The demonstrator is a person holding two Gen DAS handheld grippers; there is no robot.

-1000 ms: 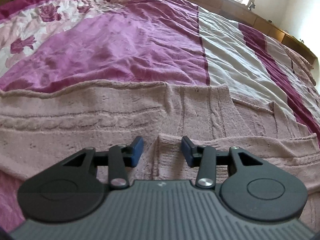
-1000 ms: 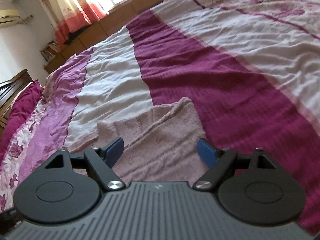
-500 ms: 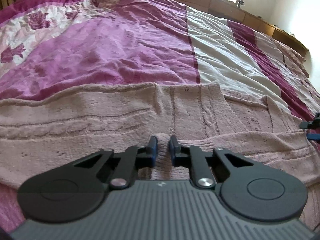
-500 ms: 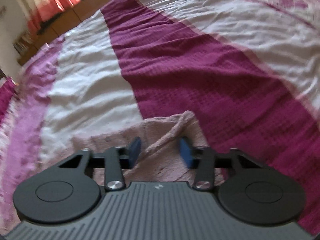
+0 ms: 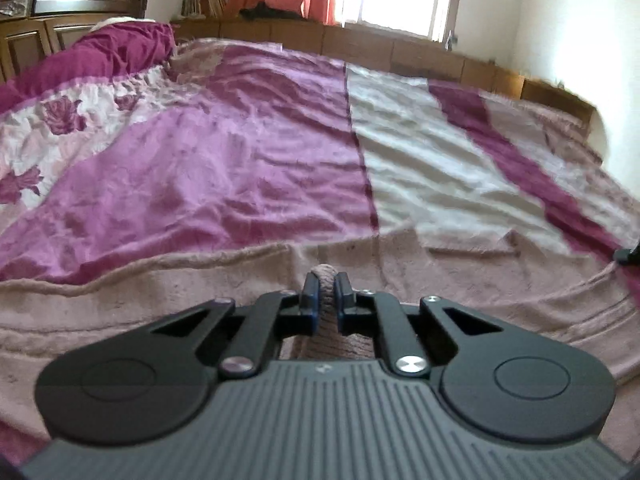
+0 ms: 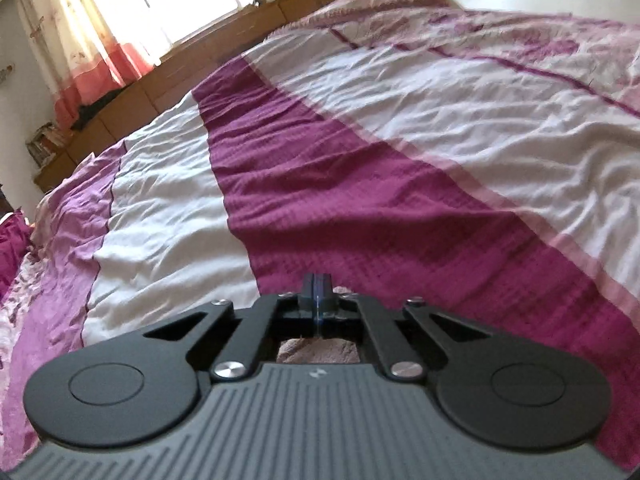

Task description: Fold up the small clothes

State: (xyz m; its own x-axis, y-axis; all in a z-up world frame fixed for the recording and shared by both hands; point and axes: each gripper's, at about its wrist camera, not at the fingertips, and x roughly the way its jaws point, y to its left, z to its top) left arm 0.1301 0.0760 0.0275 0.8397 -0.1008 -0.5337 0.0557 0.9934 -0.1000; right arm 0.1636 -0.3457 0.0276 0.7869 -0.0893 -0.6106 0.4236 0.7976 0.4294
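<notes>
A dusty-pink knitted sweater (image 5: 160, 292) lies spread across the near part of the bed. My left gripper (image 5: 325, 292) is shut on a bunched fold of the sweater's near edge, which bulges up between the blue pads. My right gripper (image 6: 317, 286) is shut with its pads pressed together; a patch of the pink sweater (image 6: 316, 352) shows just under its jaws, and the cloth between the pads is hidden. The right gripper's tip (image 5: 628, 254) shows at the right edge of the left wrist view.
The bed has a striped purple, white and magenta cover (image 5: 240, 152). A dark wooden headboard (image 5: 60, 20) is at the far left. A wooden ledge (image 5: 360, 40) runs below the window with peach curtains (image 6: 80, 40).
Both grippers have closed from open: the left onto the sweater's edge, the right fully together over the sweater's corner. Both cameras have tipped up, showing more of the room.
</notes>
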